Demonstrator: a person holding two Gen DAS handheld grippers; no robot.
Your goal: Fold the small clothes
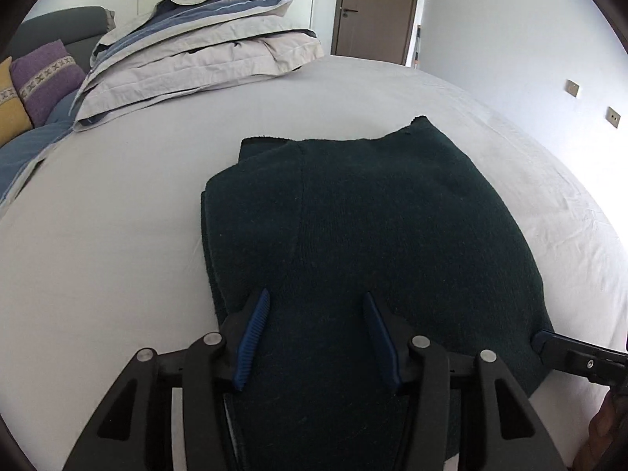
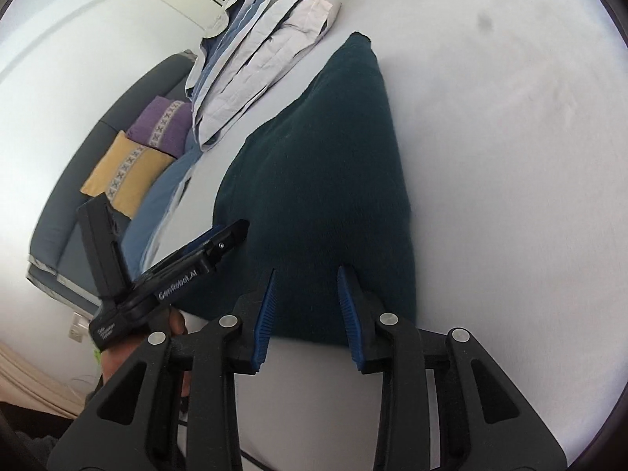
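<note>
A dark green knitted garment (image 1: pixel 373 227) lies folded flat on the white bed sheet (image 1: pixel 117 235); it also shows in the right wrist view (image 2: pixel 325 180). My left gripper (image 1: pixel 316 300) is open and empty, its blue fingers hovering over the garment's near edge. My right gripper (image 2: pixel 306 274) is open and empty, with its fingertips over the garment's near corner. The right gripper's tip shows in the left wrist view (image 1: pixel 549 339) at the garment's right edge. The left gripper shows in the right wrist view (image 2: pixel 219 243) at the left.
A folded grey and blue duvet (image 1: pixel 196 55) is stacked at the far left of the bed. Purple (image 1: pixel 43 78) and yellow (image 2: pixel 121 172) cushions lean on a grey headboard. A brown door (image 1: pixel 373 8) stands beyond the bed.
</note>
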